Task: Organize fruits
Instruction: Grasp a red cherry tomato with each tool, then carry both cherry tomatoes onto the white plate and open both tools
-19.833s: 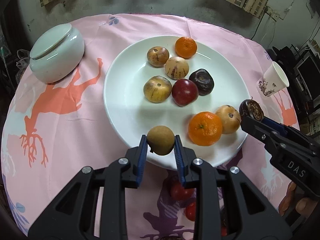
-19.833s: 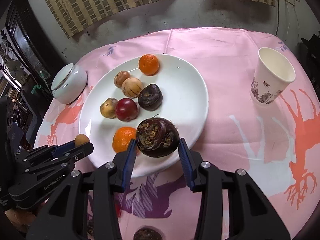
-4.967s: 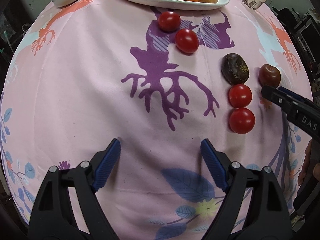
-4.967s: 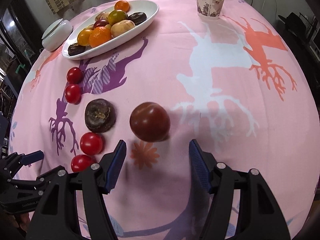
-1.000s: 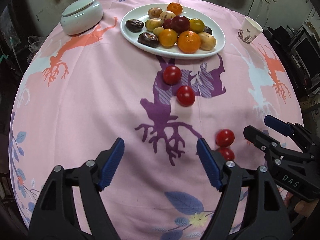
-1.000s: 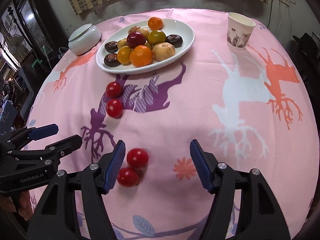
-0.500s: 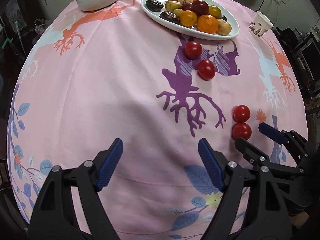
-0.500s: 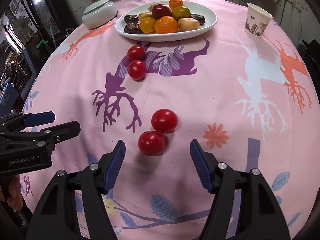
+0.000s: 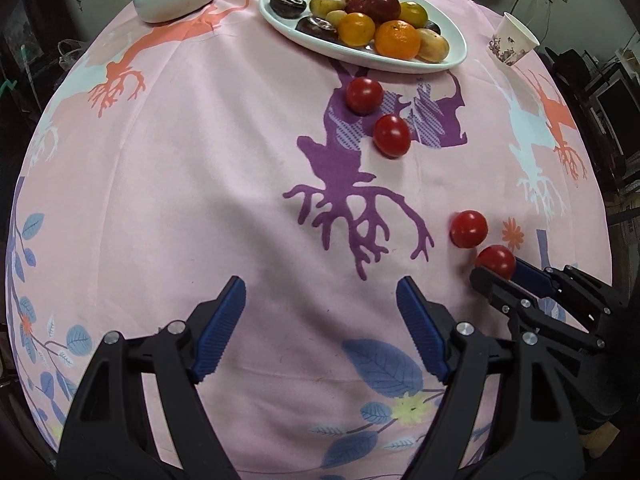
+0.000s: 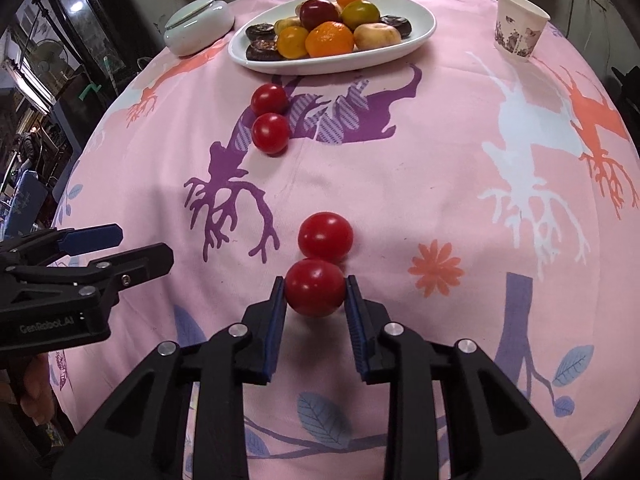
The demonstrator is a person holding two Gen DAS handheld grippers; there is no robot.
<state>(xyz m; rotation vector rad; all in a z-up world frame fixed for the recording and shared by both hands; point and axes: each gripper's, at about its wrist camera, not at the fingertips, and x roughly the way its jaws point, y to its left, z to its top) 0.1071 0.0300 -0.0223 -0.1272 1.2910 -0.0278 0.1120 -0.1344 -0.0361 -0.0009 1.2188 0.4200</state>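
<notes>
My right gripper (image 10: 315, 294) is shut on a red tomato (image 10: 314, 287) on the pink cloth; it also shows in the left wrist view (image 9: 495, 261). A second red tomato (image 10: 325, 237) touches it just beyond. Two more red tomatoes (image 10: 270, 133) (image 10: 269, 98) lie farther off near the white plate (image 10: 416, 36), which is heaped with oranges, plums and dark fruits. My left gripper (image 9: 320, 300) is open and empty over bare cloth to the left; it also shows at the left of the right wrist view (image 10: 132, 246).
A white lidded bowl (image 10: 198, 24) stands left of the plate. A paper cup (image 10: 518, 28) stands at the far right. The round table drops away at its edges on all sides.
My right gripper has moved forward and closed on the nearer tomato. My left gripper has stayed open and shifted slightly.
</notes>
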